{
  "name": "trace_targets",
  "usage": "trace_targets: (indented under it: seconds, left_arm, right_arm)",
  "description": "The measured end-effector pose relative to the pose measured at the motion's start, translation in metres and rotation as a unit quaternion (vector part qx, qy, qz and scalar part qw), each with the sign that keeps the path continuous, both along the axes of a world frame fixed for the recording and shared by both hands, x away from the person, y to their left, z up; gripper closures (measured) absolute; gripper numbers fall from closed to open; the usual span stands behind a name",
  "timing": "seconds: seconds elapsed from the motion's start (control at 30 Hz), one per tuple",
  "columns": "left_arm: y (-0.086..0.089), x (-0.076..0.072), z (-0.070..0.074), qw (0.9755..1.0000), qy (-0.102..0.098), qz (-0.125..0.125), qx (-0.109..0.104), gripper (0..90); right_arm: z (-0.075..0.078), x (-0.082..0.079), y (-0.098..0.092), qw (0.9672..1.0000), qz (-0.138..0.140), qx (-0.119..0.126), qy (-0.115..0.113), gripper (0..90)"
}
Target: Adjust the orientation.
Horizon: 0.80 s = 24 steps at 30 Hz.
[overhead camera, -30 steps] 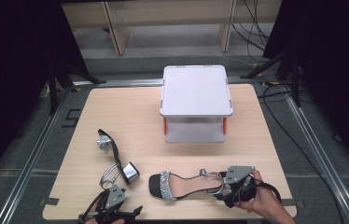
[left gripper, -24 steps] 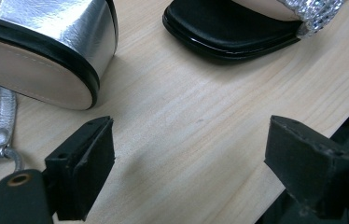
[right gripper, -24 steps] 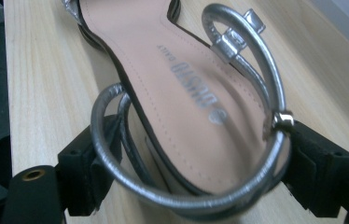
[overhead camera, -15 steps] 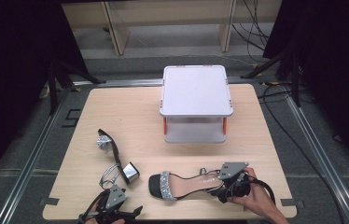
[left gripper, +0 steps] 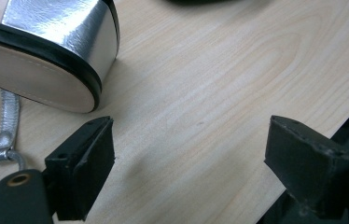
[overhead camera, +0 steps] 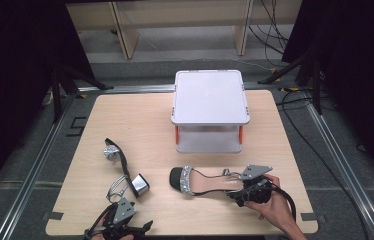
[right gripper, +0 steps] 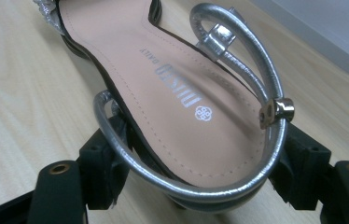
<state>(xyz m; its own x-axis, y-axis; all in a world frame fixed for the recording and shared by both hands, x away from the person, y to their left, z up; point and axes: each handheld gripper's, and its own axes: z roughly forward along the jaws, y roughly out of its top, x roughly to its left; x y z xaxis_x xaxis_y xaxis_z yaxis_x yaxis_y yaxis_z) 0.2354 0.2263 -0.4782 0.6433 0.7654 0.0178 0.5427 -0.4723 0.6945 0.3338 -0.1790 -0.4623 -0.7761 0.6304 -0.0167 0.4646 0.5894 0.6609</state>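
Observation:
A black sandal with silver straps (overhead camera: 207,181) stands upright near the table's front edge, toe to the left. My right gripper (overhead camera: 240,192) reaches in from the right, and its jaws have just been closing on the sandal's heel end. In the right gripper view the two black pads (right gripper: 105,163) press on either side of the heel under the silver ankle strap (right gripper: 238,60). The second sandal (overhead camera: 120,165) lies on its side at the front left. Its silver block heel (left gripper: 60,28) sits just beyond my left gripper (left gripper: 189,149), which is open over bare wood.
A white two-level stand with orange posts (overhead camera: 210,97) occupies the middle back of the wooden table (overhead camera: 140,120). The table's front edge runs close under both hands. Dark curtains and cables surround the table.
My right gripper has shifted slightly left onto the sandal's heel. The left gripper and the second sandal have stayed put.

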Motion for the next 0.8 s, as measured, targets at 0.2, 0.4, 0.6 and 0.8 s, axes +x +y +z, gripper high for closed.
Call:
trace_targets:
  seconds: [0.2, 0.4, 0.6, 0.8]
  left_arm:
    - [0.001, 0.0, 0.0, 1.0, -0.001, 0.003, -0.002, 15.2]
    - [0.002, 0.0, 0.0, 1.0, -0.001, 0.003, 0.0, 15.2]
    - [0.002, 0.002, -0.002, 1.0, 0.001, 0.005, 0.001, 15.2]
    - [0.002, 0.003, -0.002, 1.0, 0.002, 0.006, 0.001, 15.2]
  right_arm:
    - [0.007, -0.021, 0.005, 0.999, -0.022, 0.015, 0.037, 22.4]
    - [0.018, -0.05, 0.004, 0.9964, 0.004, 0.038, 0.076, 22.9]
    - [0.054, -0.059, 0.003, 0.9988, -0.009, 0.048, -0.006, 23.4]
    - [0.053, -0.029, 0.04, 0.9996, 0.027, 0.013, -0.001, 24.8]
